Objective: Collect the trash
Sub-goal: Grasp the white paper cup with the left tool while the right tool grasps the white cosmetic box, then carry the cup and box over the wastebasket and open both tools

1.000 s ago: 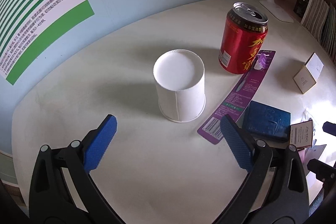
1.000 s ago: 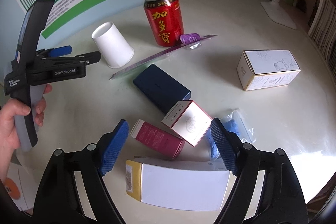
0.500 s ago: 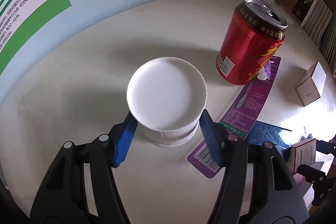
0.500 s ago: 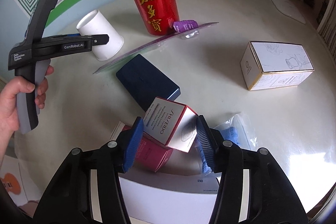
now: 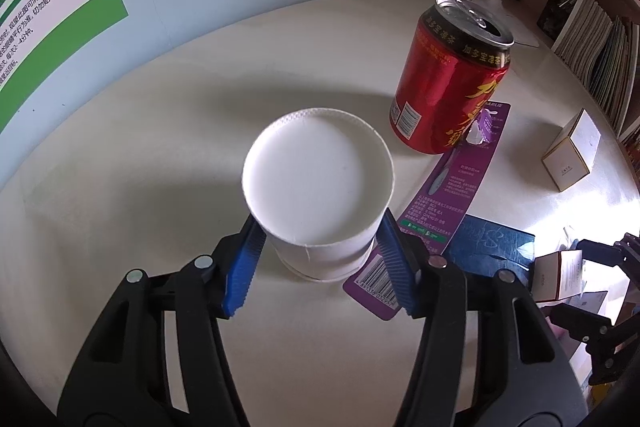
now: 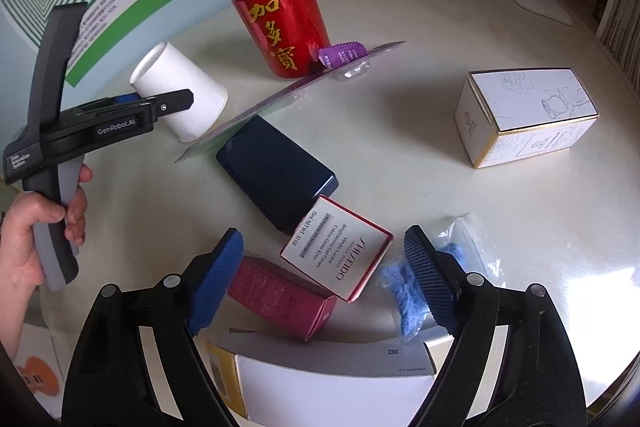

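Task status: collection has barely begun, as far as the views show. All the litter lies on the white round table (image 6: 400, 147); no bin or bag is in view, so the drop-off point cannot be told.

Items left on the table:
- inverted white paper cup (image 5: 318, 195), far left;
- open red can (image 6: 280, 17), just right of the cup;
- purple blister card (image 5: 448, 203), leaning against the can;
- dark blue box (image 6: 276, 173), mid-table;
- white-and-red carton (image 6: 338, 253), lying across a magenta box (image 6: 280, 297);
- blue item in a clear bag (image 6: 404, 289), near right;
- gold-edged white box (image 6: 524, 115), far right.

Left gripper (image 5: 318, 259): jaws closing, blue pads on either side of the cup's lower wall, apparently touching. The cup stands on the table, not lifted.

Right gripper (image 6: 324, 279): jaws opening, wide. The white-and-red carton lies between them, but neither pad touches it.
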The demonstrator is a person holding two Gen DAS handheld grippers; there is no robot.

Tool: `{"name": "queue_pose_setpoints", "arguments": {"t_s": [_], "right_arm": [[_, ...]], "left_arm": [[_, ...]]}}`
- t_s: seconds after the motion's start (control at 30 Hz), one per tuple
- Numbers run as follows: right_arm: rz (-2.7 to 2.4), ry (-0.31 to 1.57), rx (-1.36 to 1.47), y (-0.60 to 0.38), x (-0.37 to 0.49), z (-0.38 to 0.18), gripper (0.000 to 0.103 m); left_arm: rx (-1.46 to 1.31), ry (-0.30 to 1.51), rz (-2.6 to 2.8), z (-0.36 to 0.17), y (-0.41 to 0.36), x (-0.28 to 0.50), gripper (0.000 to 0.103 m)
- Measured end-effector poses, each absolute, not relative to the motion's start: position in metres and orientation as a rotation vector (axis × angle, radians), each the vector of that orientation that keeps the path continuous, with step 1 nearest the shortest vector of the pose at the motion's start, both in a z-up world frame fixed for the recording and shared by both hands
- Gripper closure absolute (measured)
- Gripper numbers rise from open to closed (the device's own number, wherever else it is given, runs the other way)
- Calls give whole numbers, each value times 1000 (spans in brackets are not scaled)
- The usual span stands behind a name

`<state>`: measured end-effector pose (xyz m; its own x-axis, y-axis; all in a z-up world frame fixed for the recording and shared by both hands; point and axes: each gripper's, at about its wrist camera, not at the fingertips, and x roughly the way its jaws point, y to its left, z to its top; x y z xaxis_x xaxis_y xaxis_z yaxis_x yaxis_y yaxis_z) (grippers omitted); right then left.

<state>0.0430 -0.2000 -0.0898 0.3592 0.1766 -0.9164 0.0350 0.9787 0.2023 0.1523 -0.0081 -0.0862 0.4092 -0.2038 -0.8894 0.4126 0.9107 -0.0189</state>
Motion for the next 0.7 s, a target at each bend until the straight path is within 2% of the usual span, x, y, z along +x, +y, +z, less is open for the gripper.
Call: {"name": "queue_pose_setpoints", "arguments": {"t_s": [0.03, 0.07, 0.27, 0.5, 0.7], "right_arm": [[79, 1217, 191, -198, 45, -93, 26], [75, 1235, 190, -197, 45, -96, 43], [53, 1201, 178, -197, 43, -85, 43], [35, 1059, 297, -226, 13, -38, 43], [-79, 995, 381, -267, -47, -18, 43]], "left_arm": [[223, 1080, -393, -86, -7, 151, 49], [228, 1077, -394, -86, -7, 149, 50], [200, 1072, -404, -81, 5, 143, 51], [219, 1008, -464, -40, 11, 116, 51], [306, 940, -598, -4, -38, 76, 51]]}}
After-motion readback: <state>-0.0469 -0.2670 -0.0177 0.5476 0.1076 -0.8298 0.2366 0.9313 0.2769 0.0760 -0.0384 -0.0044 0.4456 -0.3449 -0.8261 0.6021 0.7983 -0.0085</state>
